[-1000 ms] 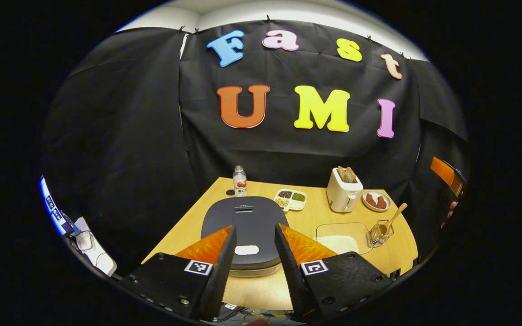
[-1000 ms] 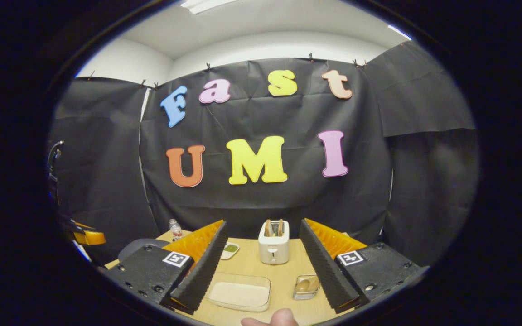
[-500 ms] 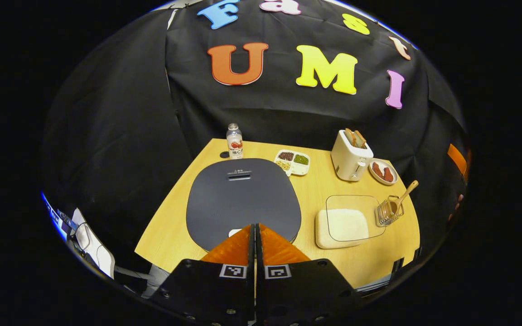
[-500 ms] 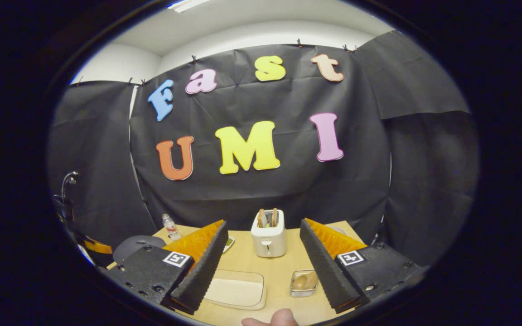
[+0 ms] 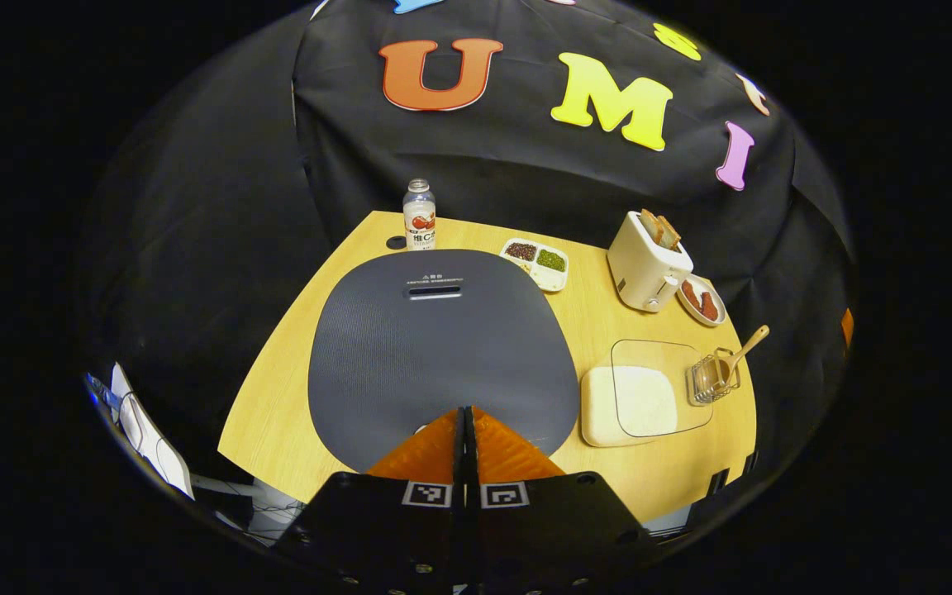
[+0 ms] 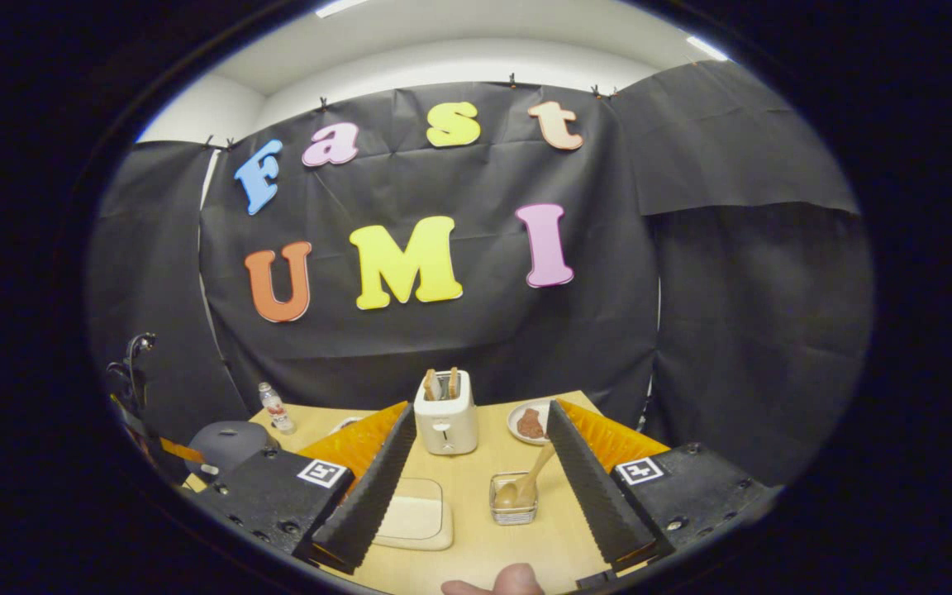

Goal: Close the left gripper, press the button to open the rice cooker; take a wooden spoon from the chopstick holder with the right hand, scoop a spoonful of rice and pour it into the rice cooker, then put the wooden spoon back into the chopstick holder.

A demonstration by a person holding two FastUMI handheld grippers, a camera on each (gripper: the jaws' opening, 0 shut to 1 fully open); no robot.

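The rice cooker (image 5: pixel 443 347) is a dark grey appliance with its lid down, at the table's near left. My left gripper (image 5: pixel 466 411) is shut with nothing in it, its tips over the lid's front edge where the white button (image 5: pixel 421 428) peeks out. Whether the tips touch the button I cannot tell. The wire chopstick holder (image 5: pixel 711 378) stands at the right with the wooden spoon (image 5: pixel 747 345) leaning out. My right gripper (image 6: pixel 480 406) hangs open above the table's front, with the chopstick holder (image 6: pixel 513 500) and spoon (image 6: pixel 532 479) showing low between its fingers. The rice tray (image 6: pixel 414 521) lies left of the holder.
A white toaster (image 5: pixel 645 264) with toast, a small plate (image 5: pixel 701 299), a divided dish (image 5: pixel 535 261) and a bottle (image 5: pixel 419 216) line the table's back. The clear rice tray (image 5: pixel 645 397) sits between cooker and holder. A person's fingertip (image 6: pixel 497 583) shows at the bottom.
My left gripper went from open to shut and came closer over the cooker lid. The right gripper swung so that the chopstick holder now sits between its fingers.
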